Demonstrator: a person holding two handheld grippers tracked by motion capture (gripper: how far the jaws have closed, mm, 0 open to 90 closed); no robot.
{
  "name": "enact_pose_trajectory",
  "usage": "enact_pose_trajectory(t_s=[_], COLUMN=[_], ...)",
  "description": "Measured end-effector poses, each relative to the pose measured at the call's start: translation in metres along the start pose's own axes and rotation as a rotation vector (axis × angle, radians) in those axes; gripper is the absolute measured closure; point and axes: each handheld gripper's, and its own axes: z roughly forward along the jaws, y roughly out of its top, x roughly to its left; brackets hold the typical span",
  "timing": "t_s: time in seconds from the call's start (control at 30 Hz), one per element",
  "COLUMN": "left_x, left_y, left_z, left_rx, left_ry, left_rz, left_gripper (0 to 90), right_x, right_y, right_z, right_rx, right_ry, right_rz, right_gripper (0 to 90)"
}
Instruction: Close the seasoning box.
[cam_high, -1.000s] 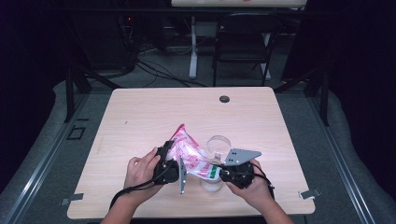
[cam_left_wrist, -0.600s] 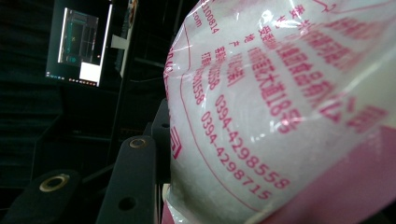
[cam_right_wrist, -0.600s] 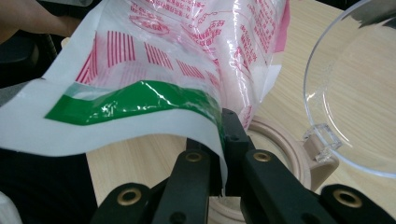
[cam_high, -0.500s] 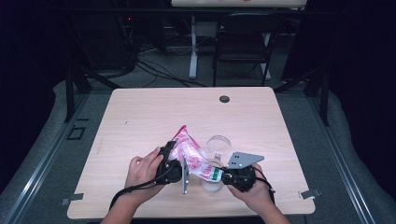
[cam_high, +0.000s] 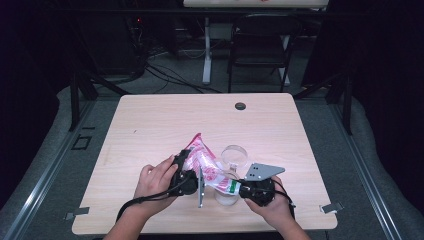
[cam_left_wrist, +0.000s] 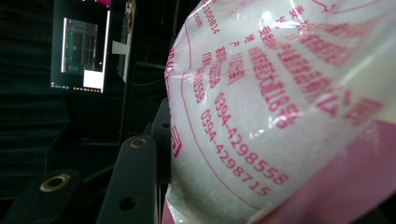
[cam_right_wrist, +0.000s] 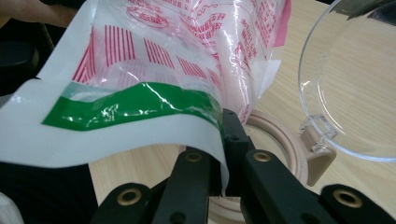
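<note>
Bag (cam_high: 207, 167) hangs tilted over the open jar (cam_high: 227, 192) on the desk (cam_high: 150, 125), with both grippers' fingers clamped on it, left (cam_high: 186, 172) and right (cam_high: 239, 189).

Both forearms enter from six o'clock in the high view. The left hand (cam_high: 159, 177) wraps the left gripper (cam_high: 186, 172), which points toward two o'clock, one jaw pressed against the bag it carries. The right hand (cam_high: 270, 206) holds the right gripper (cam_high: 239, 189) pointing toward nine o'clock, jaws pinched together on a bag edge.
</note>
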Motion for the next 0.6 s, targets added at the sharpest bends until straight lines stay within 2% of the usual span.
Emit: enact_pose_trajectory(t_s=[0.1, 0.6], left_x=[0.0013, 0.0017], left_y=[0.0005, 0.0015], left_z=[-0.0010, -0.0034], left_rx=[0.002, -0.004], left_ry=[0.006, 0.015], left_rz=[0.012, 0.011], left_gripper=[61.1, 61.2], right_x=[0.0003, 0.0006], right_y=[-0.0001, -0.0026], right_z=[0.0002, 0.0012], right_rx=[-0.001, 0.005], right_ry=[0.001, -0.006], right_rz=[0.000, 0.000], right_gripper=[90.0, 90.0])
